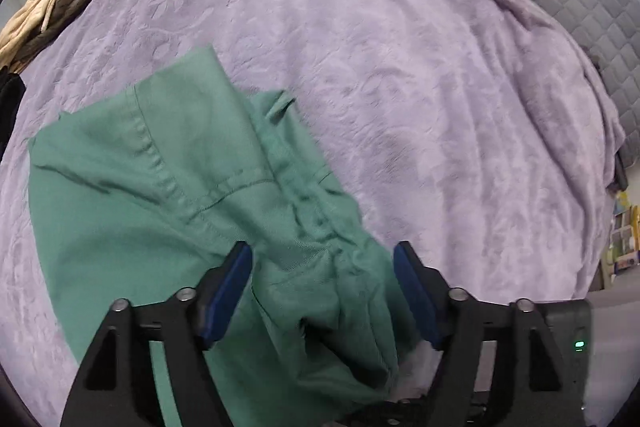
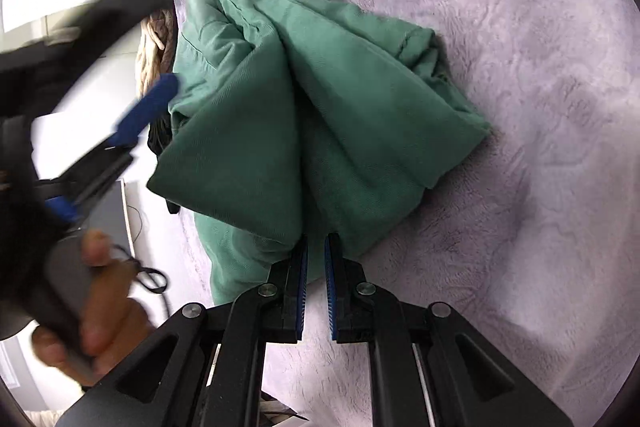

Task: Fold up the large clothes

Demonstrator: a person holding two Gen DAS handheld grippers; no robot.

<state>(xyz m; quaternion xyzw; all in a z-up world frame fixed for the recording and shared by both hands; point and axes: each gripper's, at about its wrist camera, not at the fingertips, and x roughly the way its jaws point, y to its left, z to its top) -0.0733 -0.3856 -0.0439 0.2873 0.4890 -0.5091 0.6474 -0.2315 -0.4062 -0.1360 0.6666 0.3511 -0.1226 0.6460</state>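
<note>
Lying bunched on the bed [image 1: 400,67], green garment [image 1: 168,179] is mid-fold; left gripper [image 1: 322,291] jaws are spread, empty, right gripper [image 2: 316,283] jaws clenched on a fold. Regrasp of a free edge is likely needed.

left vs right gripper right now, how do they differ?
Left gripper: blue-padded jaws spread wide over the green cotton garment, gripping nothing. Right gripper: jaws nearly together, pinching that garment's edge. Left points steeply down at the cloth; right comes in lower, flatter. Both are black, blue-padded, over the lilac bedspread.
</note>
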